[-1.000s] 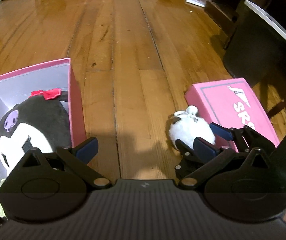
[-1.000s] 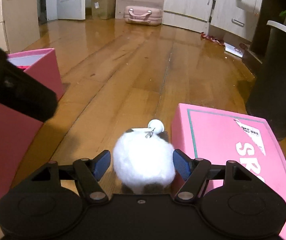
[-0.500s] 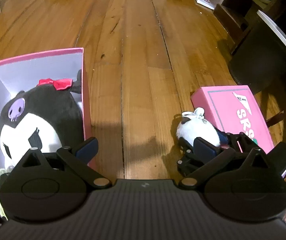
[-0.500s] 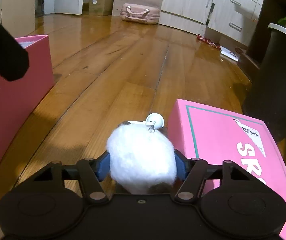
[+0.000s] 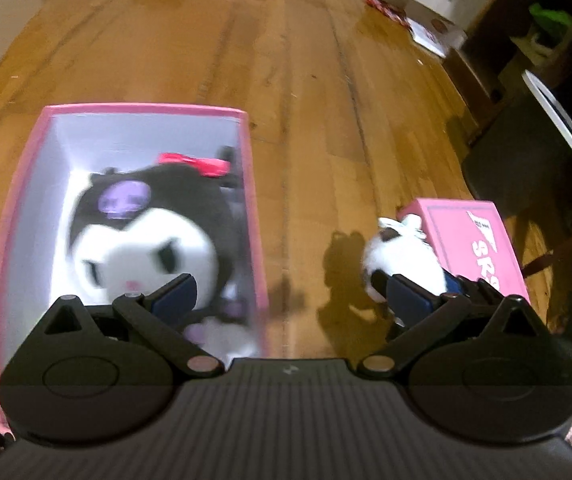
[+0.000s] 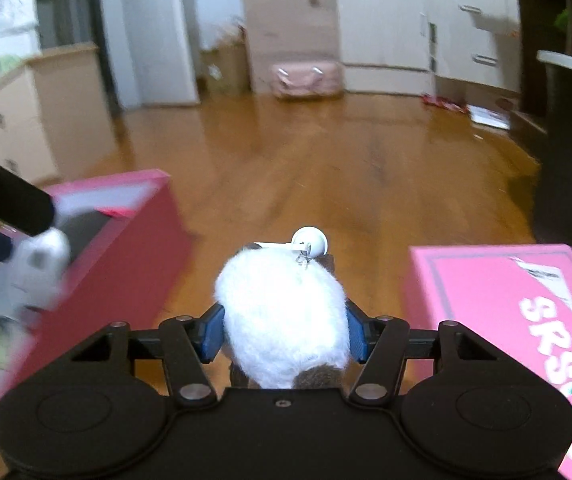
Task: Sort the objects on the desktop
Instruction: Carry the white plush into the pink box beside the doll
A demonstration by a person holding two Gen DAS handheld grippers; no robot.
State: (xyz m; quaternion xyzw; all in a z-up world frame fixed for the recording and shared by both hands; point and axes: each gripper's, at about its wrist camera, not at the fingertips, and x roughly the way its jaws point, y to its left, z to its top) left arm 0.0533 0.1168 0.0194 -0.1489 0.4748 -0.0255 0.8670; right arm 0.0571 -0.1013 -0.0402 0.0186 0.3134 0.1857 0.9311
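Observation:
A small fluffy white plush keychain (image 6: 283, 316) with dark patches and a white ring sits between the blue pads of my right gripper (image 6: 283, 334), which is shut on it and holds it above the floor. The same plush (image 5: 402, 258) shows in the left wrist view, beside the pink lid (image 5: 472, 248). My left gripper (image 5: 290, 294) is open, hanging over the right wall of the open pink box (image 5: 251, 200). Inside that box lies a big black-and-white plush (image 5: 145, 232) with a red bow and a purple skull.
The pink lid (image 6: 526, 320) lies flat on the wooden floor (image 5: 326, 120), right of the small plush. A dark bin with a white rim (image 5: 534, 148) stands at the right. Cabinets, cardboard boxes and a pink case (image 6: 308, 78) line the far wall.
My right gripper closed on the small white plush and lifted it off the floor. The left gripper moved up and leftward over the open box, staying open.

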